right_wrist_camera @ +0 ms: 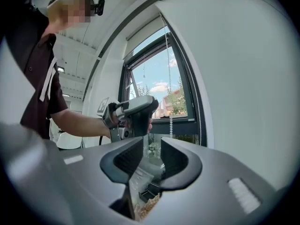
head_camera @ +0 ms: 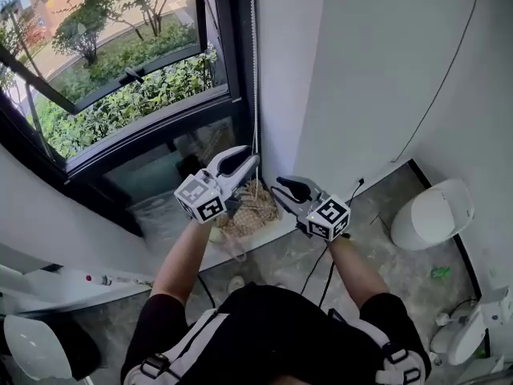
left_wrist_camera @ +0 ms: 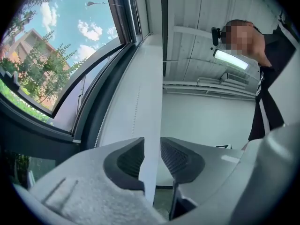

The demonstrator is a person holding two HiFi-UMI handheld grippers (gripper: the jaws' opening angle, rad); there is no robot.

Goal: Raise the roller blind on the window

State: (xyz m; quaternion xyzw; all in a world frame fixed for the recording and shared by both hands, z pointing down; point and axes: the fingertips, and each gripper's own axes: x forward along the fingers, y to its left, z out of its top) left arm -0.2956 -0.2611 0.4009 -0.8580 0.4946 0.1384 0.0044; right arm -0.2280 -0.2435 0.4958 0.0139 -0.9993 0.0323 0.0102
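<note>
The left gripper [head_camera: 250,157] and right gripper [head_camera: 280,191] hover mid-frame by the bead chain [head_camera: 255,70], likely to pull it. Both sets of jaws are spread, pinching nothing.

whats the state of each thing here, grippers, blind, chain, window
left hand-held gripper, open, gripping nothing
right hand-held gripper, open, gripping nothing
bead chain, hanging straight, ungripped
roller blind, raised near the window top
window, sash tilted open

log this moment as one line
left gripper: fingers open, by white bead chain, not gripping | right gripper: fingers open, empty | dark-framed window: uncovered
</note>
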